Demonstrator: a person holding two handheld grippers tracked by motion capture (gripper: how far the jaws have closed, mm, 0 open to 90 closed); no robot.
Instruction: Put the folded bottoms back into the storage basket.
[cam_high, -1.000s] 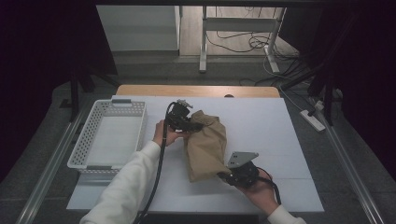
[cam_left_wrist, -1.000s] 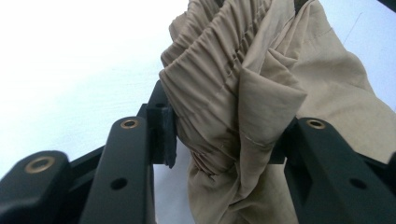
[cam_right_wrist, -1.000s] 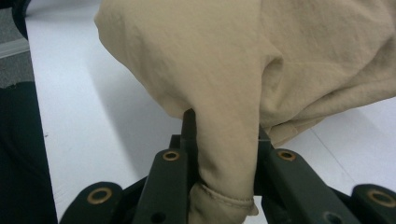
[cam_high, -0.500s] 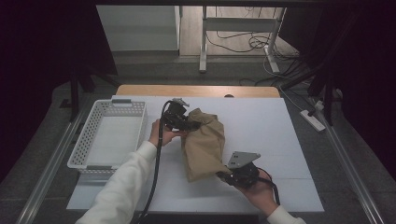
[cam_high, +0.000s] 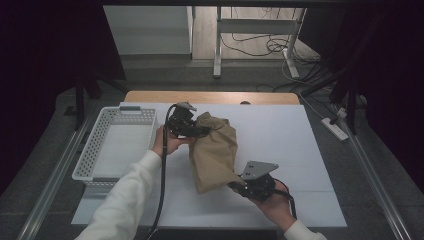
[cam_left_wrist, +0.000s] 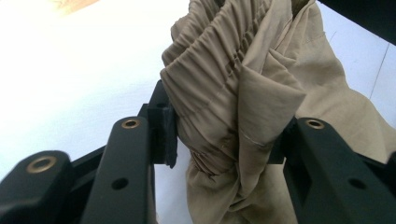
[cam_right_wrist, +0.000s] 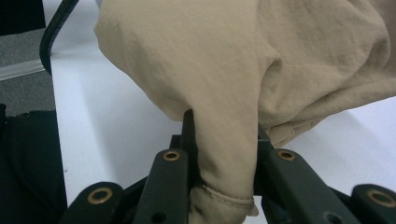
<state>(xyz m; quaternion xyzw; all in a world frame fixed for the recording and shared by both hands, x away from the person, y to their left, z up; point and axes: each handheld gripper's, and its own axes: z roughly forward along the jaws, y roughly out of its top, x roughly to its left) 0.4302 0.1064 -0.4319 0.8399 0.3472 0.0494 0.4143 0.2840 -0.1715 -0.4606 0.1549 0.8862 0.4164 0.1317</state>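
Tan garment (cam_high: 214, 155) above the white table (cam_high: 300, 145), pinched in the jaws of both left gripper (cam_high: 196, 131) and right gripper (cam_high: 238, 187).

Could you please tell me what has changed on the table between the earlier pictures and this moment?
The left claw, shut on the gathered end of the tan garment, has lifted that end slightly and carried it a little toward the far edge of the table, so the cloth hangs more stretched. The right claw stays clamped on the near end in about the same place, and the white basket has not moved.
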